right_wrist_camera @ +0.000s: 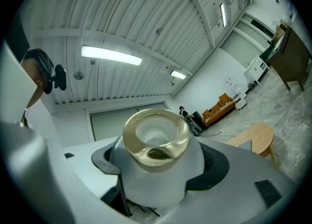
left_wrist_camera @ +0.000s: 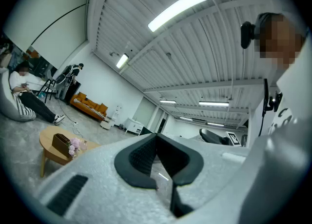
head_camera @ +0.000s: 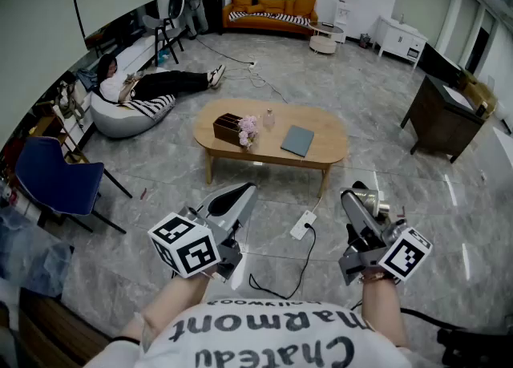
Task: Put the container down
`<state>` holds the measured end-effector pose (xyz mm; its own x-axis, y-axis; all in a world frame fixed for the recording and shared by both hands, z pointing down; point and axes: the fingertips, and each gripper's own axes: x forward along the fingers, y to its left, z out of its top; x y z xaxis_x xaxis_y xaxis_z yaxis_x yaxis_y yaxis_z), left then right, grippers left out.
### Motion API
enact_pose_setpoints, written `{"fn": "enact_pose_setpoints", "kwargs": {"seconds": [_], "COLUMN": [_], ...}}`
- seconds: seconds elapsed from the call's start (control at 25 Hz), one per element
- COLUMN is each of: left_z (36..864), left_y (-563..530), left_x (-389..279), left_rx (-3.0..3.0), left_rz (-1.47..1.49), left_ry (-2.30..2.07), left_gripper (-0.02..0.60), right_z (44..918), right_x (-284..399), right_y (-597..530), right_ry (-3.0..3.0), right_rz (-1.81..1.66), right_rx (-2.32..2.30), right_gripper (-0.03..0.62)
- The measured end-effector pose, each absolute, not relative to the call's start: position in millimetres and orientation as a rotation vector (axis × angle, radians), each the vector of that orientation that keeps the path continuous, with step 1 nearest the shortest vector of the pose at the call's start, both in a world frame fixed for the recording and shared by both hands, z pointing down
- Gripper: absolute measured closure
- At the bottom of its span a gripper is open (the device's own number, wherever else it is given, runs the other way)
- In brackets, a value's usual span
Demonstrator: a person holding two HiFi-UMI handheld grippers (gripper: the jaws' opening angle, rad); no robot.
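The container (right_wrist_camera: pixel 155 169) is a frosted white jar topped by a clear amber-tinted knob lid (right_wrist_camera: pixel 156 137). It sits between the dark pads of my right gripper (right_wrist_camera: pixel 158 172), which is shut on it with the jaws wide and tilted up toward the ceiling. In the head view the right gripper (head_camera: pixel 365 206) hangs at lower right over the floor, the container (head_camera: pixel 370 198) showing at its tip. My left gripper (head_camera: pixel 234 198) is at lower left, also in the air; its jaws (left_wrist_camera: pixel 156 145) meet and hold nothing.
An oval wooden table (head_camera: pixel 321 154) stands ahead with a brown box (head_camera: pixel 228 127), pink flowers (head_camera: pixel 248 127), a small bottle (head_camera: pixel 268 118) and a grey notebook (head_camera: pixel 297 140). A power strip (head_camera: pixel 303 224) and cable lie on the floor. Blue chair (head_camera: pixel 58 178) at left; a person lies on a beanbag (head_camera: pixel 128 114).
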<state>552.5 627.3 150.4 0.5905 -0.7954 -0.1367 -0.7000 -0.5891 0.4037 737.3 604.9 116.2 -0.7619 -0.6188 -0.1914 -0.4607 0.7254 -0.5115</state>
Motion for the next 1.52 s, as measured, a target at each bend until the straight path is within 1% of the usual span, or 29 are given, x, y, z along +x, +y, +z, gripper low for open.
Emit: {"fn": "enact_pose_setpoints", "kwargs": {"seconds": [0.24, 0.48, 0.72, 1.0, 1.16, 1.52], "left_z": [156, 161, 166, 170, 183, 204], "left_y": [604, 566, 517, 478, 465, 447], "left_x": [534, 490, 415, 318, 288, 219], "left_rx": [2.506, 2.483, 2.436, 2.423, 2.411, 2.322], "left_rz": [-0.440, -0.451, -0.448, -0.393, -0.344, -0.423], "left_ry": [-1.199, -1.181, -1.252, -1.271, -1.261, -1.317], "left_gripper": [0.566, 0.566, 0.566, 0.566, 0.566, 0.566], "right_z": [119, 112, 103, 112, 119, 155], "right_x": [714, 672, 607, 509, 460, 376], "right_y": [582, 551, 507, 453, 436, 403], "right_ry": [2.589, 2.583, 2.557, 2.492, 2.505, 2.603], "right_rz": [-0.638, -0.619, -0.603, -0.679, -0.711, -0.855], "right_rx": [-0.842, -0.830, -0.799, -0.755, -0.713, -0.649], "right_gripper": [0.255, 0.255, 0.254, 0.255, 0.255, 0.255]}}
